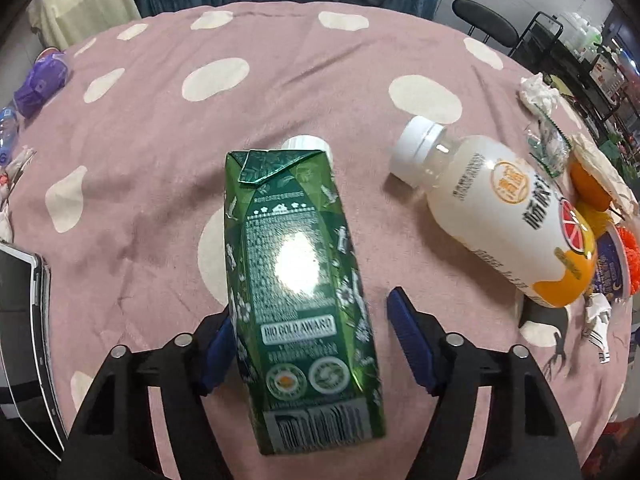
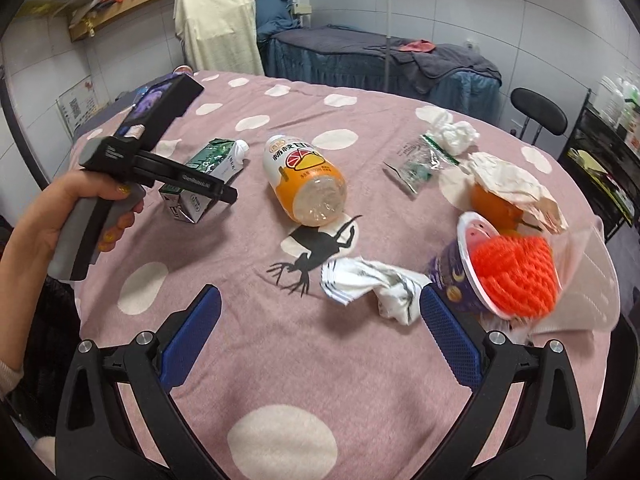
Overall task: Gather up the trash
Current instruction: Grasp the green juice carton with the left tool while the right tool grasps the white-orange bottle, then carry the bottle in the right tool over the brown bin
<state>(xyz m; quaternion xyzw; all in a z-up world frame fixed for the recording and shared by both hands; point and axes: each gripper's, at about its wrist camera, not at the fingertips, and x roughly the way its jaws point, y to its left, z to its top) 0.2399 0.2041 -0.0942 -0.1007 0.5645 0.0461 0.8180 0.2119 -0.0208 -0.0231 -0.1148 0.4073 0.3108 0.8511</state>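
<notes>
A green drink carton [image 1: 296, 264] lies on the pink spotted tablecloth [image 1: 140, 208], white cap pointing away. My left gripper [image 1: 312, 304] straddles its lower half: the left pad is against the carton's side, the right pad stands clear of it. In the right wrist view a hand holds that gripper [image 2: 218, 190] over the carton [image 2: 208, 172]. An orange-and-white bottle [image 2: 304, 176] lies on its side beside it. My right gripper [image 2: 320, 292] is open and holds nothing. A crumpled striped wrapper [image 2: 372, 284] lies just beyond its right fingertip.
A purple cup with red mesh [image 2: 512, 276], an orange under crumpled paper [image 2: 492, 200], a clear plastic bag [image 2: 416, 164] and a white tissue [image 2: 452, 132] sit at the right. A purple packet [image 1: 40, 84] and a dark screen [image 1: 24, 320] are left. A black chair [image 2: 540, 116] stands behind.
</notes>
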